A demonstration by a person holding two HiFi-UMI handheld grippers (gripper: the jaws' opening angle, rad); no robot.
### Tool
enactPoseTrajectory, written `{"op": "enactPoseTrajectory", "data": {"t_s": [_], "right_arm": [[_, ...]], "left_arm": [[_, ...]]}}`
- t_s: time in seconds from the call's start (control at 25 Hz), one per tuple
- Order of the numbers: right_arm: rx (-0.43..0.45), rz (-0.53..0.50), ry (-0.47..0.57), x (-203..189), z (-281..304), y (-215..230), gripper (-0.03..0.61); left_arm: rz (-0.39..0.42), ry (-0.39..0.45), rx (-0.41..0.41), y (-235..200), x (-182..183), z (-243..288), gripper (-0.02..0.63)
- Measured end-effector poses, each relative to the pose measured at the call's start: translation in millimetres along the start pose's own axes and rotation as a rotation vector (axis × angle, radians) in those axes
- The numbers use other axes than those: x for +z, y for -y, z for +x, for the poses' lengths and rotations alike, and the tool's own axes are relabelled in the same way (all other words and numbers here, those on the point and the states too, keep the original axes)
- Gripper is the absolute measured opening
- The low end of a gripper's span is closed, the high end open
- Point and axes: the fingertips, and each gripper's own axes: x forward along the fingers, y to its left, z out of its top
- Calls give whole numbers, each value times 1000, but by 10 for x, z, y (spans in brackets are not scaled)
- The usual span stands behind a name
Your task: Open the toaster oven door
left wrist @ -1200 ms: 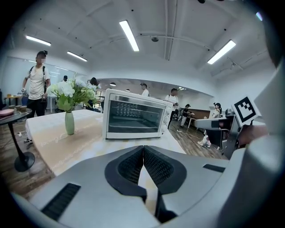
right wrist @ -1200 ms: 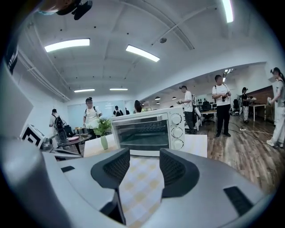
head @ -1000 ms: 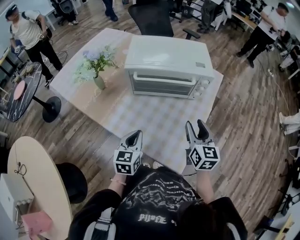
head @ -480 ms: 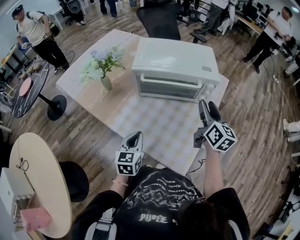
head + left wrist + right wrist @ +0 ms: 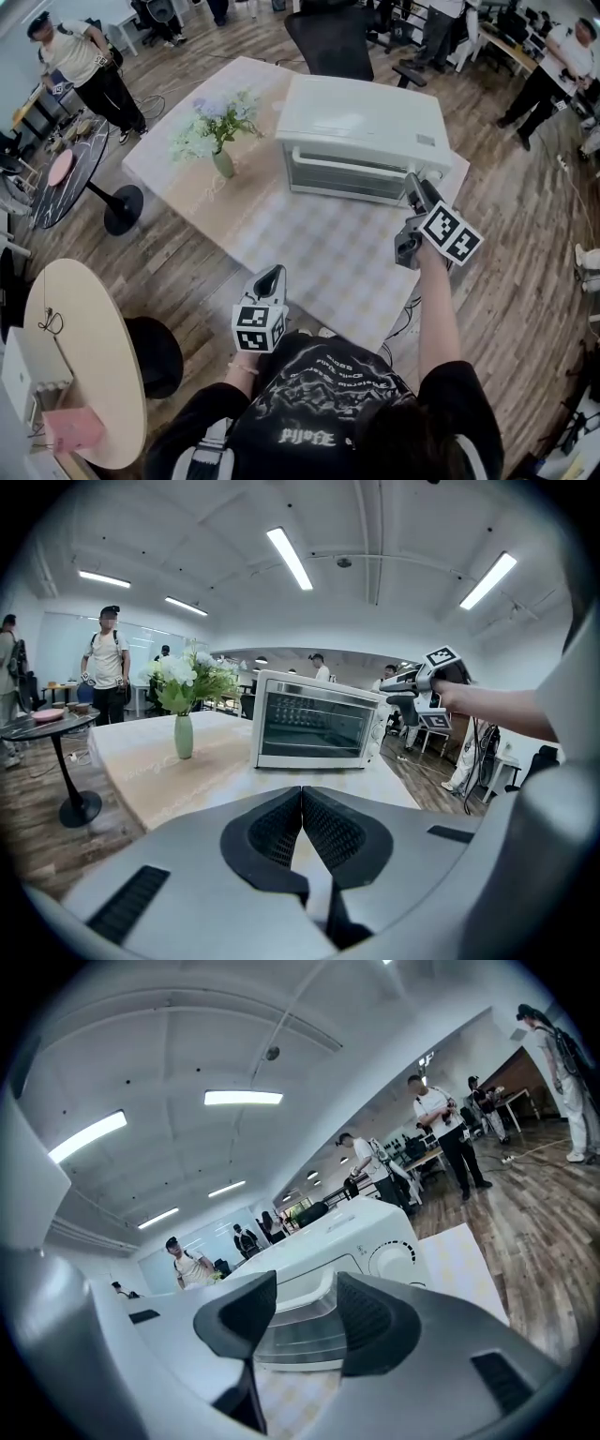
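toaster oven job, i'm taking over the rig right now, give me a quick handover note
Right gripper: open. Its jaws have just been closing a little and nothing is between them. It is held up by the right front corner of the toaster oven.
Left gripper: shut and empty, low at the near edge of the table.
The toaster oven stands on the table beside a vase of flowers, and its door is closed.
Done: nothing on the door yet.
Left: probably grip the door handle and pull the door down.
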Motion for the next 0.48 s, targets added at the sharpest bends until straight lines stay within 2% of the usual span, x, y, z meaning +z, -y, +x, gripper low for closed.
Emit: {"op": "enactPoseTrajectory", "data": {"t_s": [0.12, 0.48], "right_arm": [[-19, 47, -32, -15, 176, 95, 193], [-60, 89, -128, -81, 461, 262, 185]], "left_arm": [[0, -4, 13, -32, -13, -10, 20], [-18, -10, 72, -160, -86, -104, 20]]}}
